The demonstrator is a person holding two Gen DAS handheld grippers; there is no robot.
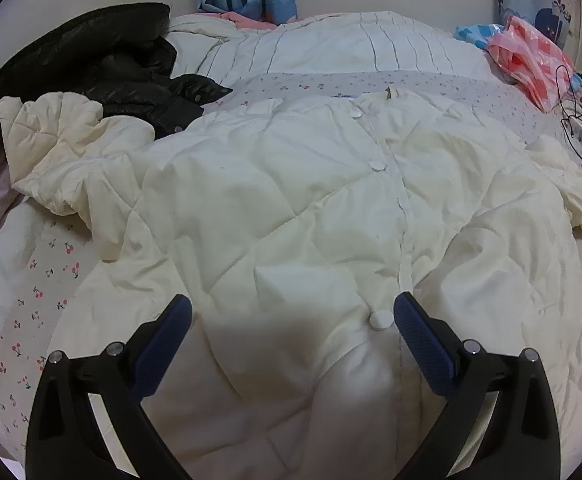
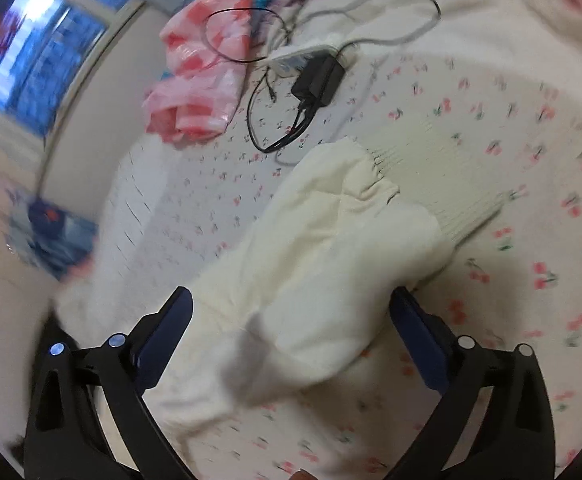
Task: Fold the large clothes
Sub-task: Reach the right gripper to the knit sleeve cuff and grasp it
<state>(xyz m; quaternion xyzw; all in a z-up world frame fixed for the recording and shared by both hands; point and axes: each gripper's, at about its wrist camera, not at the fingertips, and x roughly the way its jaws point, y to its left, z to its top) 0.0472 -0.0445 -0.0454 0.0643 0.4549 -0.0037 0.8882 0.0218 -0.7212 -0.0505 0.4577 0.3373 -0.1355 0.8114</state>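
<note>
A cream quilted jacket [image 1: 291, 208] is being laid front-up across the middle of the bed [image 1: 35, 280], buttoned placket running from collar to hem, one sleeve [image 2: 331, 240] stretched toward the bed's right edge. The left claw [image 1: 293, 316] is being held spread above the hem, nothing pinched; the right claw [image 2: 291, 308] is likewise being held spread over that sleeve, its ribbed cuff [image 2: 431, 184] lying beyond. The sleeve fold appears to be the step being prepared: next, the sleeve probably needs pinching and carrying across the chest. A charger and cables [image 2: 315, 80] are being left near the bed's far edge, a black coat [image 1: 103, 72] by the left.
</note>
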